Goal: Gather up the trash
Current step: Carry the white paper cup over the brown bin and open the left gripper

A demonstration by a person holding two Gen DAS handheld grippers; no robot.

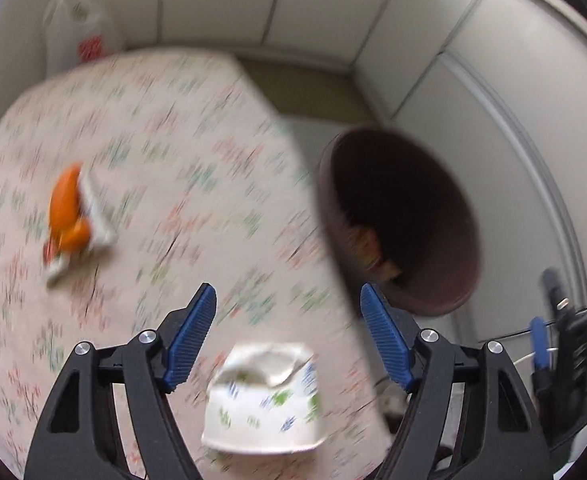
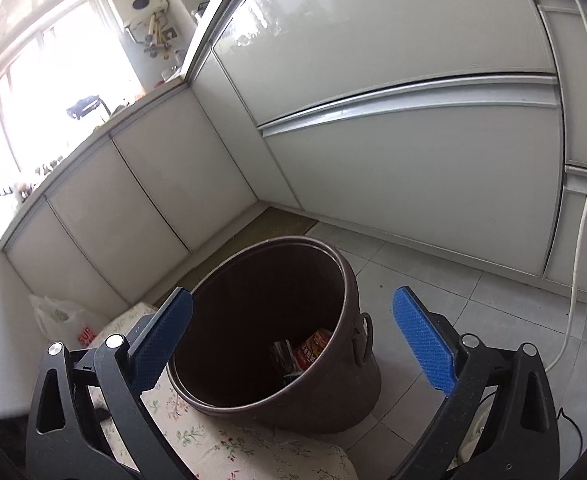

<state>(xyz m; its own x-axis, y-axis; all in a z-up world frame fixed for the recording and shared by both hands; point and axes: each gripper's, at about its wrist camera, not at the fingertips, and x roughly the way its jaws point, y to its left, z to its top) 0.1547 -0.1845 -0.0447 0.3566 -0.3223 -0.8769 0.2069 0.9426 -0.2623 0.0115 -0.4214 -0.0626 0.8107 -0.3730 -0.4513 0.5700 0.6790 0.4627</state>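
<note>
A crushed white paper cup (image 1: 265, 404) with green and blue marks lies on the flowered tablecloth (image 1: 153, 140), low between the arms of my left gripper (image 1: 287, 304), which stands open above it; the blue pads do not touch it. Orange peel and a crumpled wrapper (image 1: 73, 216) lie further left on the cloth. A dark brown bin (image 1: 405, 216) stands on the floor beside the table's right edge. My right gripper (image 2: 291, 308) hangs wide open over the bin (image 2: 273, 336), nothing between its fingers. Red and dark wrappers (image 2: 305, 352) lie inside the bin.
White cabinet doors (image 2: 393, 160) line the walls behind the bin. A white plastic bag (image 1: 73, 28) leans at the table's far left corner. A white cable (image 2: 585, 200) hangs down the right cabinets onto the tiled floor (image 2: 453, 312).
</note>
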